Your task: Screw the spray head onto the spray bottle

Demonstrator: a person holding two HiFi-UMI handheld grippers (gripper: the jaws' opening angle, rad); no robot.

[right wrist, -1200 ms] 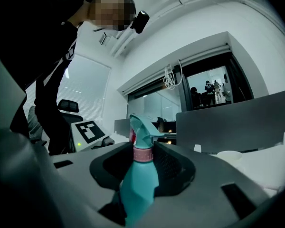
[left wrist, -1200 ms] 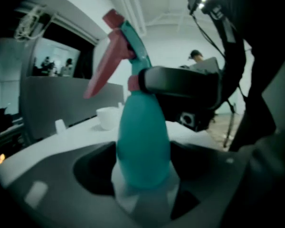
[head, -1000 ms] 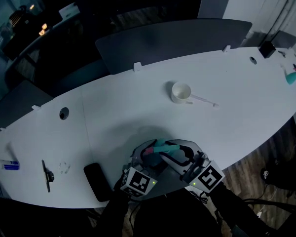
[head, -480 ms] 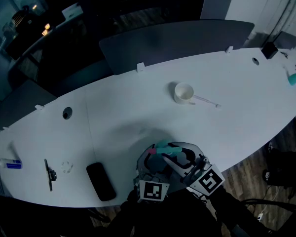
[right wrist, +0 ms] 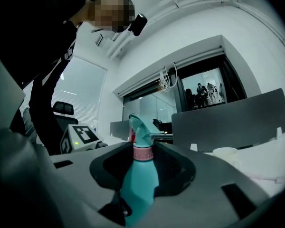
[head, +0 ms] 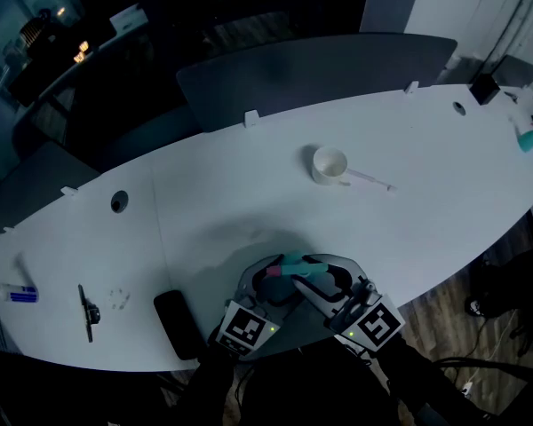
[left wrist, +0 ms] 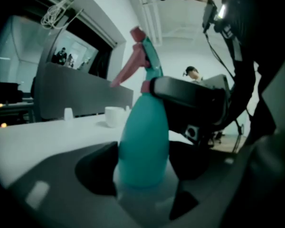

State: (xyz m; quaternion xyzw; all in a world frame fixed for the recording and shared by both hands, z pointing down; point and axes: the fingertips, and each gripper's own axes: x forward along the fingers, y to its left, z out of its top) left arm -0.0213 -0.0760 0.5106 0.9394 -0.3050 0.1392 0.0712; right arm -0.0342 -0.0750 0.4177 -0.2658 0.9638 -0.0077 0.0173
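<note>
A teal spray bottle (head: 304, 267) with a pink collar is held over the table's front edge between both grippers. In the left gripper view its body (left wrist: 144, 146) stands upright between the jaws of my left gripper (left wrist: 144, 172). These jaws are closing and their pads touch the bottle's lower part. The spray head (left wrist: 145, 56) with its pink trigger sits on top. My right gripper (right wrist: 143, 167) is shut around the pink collar (right wrist: 143, 153) below the spray head (right wrist: 141, 125). In the head view the left gripper (head: 271, 280) and right gripper (head: 327, 280) meet at the bottle.
A white cup (head: 327, 164) with a thin stick beside it stands mid-table. A black phone (head: 173, 324) and a small black tool (head: 84, 313) lie at the front left. Another teal bottle (head: 526, 138) is far right. A grey divider panel (head: 311, 74) runs behind the table (head: 204, 211).
The left gripper's marker cube swung right half a second ago and is back at the left. The bottle and the right gripper have stayed in place.
</note>
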